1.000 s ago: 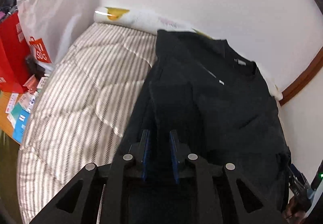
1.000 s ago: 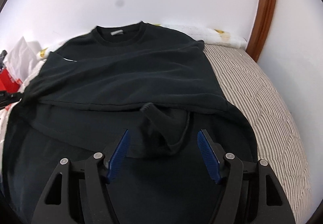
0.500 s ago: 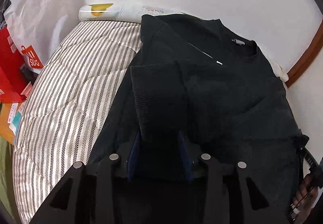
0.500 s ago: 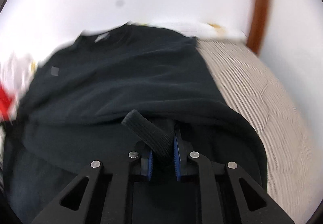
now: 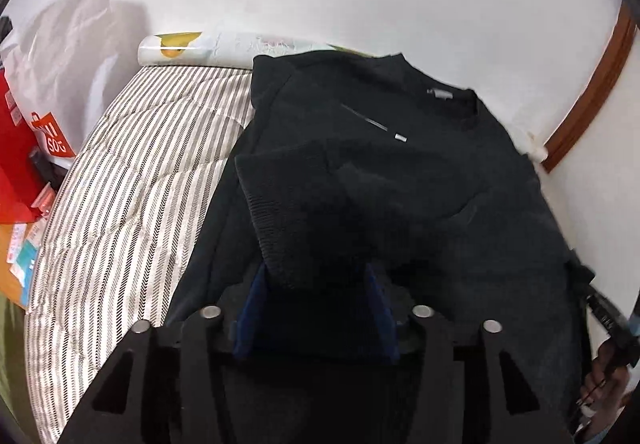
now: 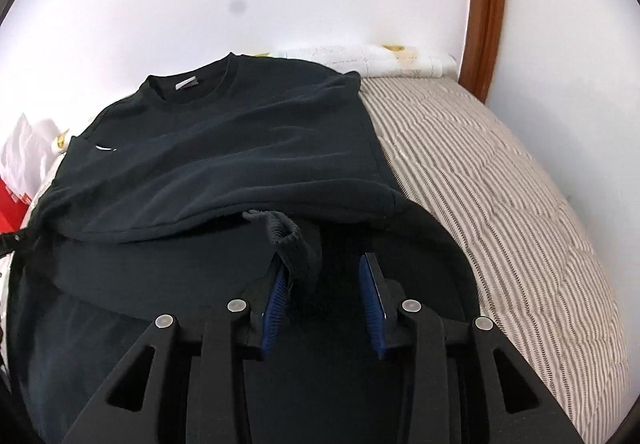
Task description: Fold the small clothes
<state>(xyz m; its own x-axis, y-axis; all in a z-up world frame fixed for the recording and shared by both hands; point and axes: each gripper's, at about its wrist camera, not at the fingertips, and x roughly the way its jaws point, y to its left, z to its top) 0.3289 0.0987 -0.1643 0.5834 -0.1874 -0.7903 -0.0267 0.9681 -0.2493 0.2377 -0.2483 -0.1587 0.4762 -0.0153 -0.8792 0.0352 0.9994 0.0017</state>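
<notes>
Right wrist view shows the ribbed cuff (image 6: 294, 244) between the right gripper (image 6: 324, 308)'s just-parted jaws, seemingly touching only the left pad, sleeve running ahead.

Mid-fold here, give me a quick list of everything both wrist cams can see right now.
sweatshirt: one, black, spread on the bed with its sleeves folded in, collar toward the wall
cuff: one, black ribbed, lying between the right gripper's pads
bed cover: one, grey and white striped, under the sweatshirt
pillow: one, white with a yellow print, along the wall at the head of the bed
white bag: one, white with a red logo, left of the bed
red bag: one, red, beside the white bag
wood trim: one, brown, on the wall at the right
left gripper: black with blue pads, jaws just opening, ribbed hem between them
right gripper: black with blue pads, jaws just opening
</notes>
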